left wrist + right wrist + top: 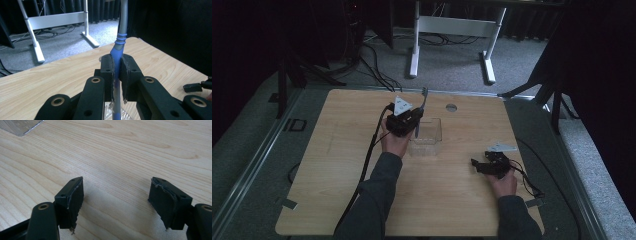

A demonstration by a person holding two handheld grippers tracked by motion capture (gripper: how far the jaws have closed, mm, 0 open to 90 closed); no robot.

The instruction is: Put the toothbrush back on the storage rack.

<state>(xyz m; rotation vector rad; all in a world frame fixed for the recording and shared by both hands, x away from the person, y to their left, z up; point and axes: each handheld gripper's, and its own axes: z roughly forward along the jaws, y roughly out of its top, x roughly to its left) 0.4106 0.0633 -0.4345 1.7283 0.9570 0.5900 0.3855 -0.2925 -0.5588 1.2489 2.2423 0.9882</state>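
Left gripper (117, 75): jaws closed tight on a toothbrush (119, 47), blue grip section pinched between the pads, grey shaft rising upright above them. In the high view the left gripper (409, 120) holds the toothbrush (422, 102) over the far-left part of a clear plastic container (428, 135), which sits near the middle of the desk (337, 165), a little toward the far edge.

Right gripper (117, 202): jaws wide open, nothing between them, low over bare wood. In the high view the right gripper (489, 165) rests toward the near right corner, well apart from the container.

Judgement: the step looks like setting the brush into the container. Best done by keeping the shaft vertical, lowering straight inside the walls, and opening only once the lower end is supported; the light container could tip or slide if nudged.

Surface: pale wood-grain desk with rounded corners and a round grommet (451, 107) near the far edge. Room: dim, grey carpet, dark curtains, a white table frame (452, 30) and loose cables beyond.
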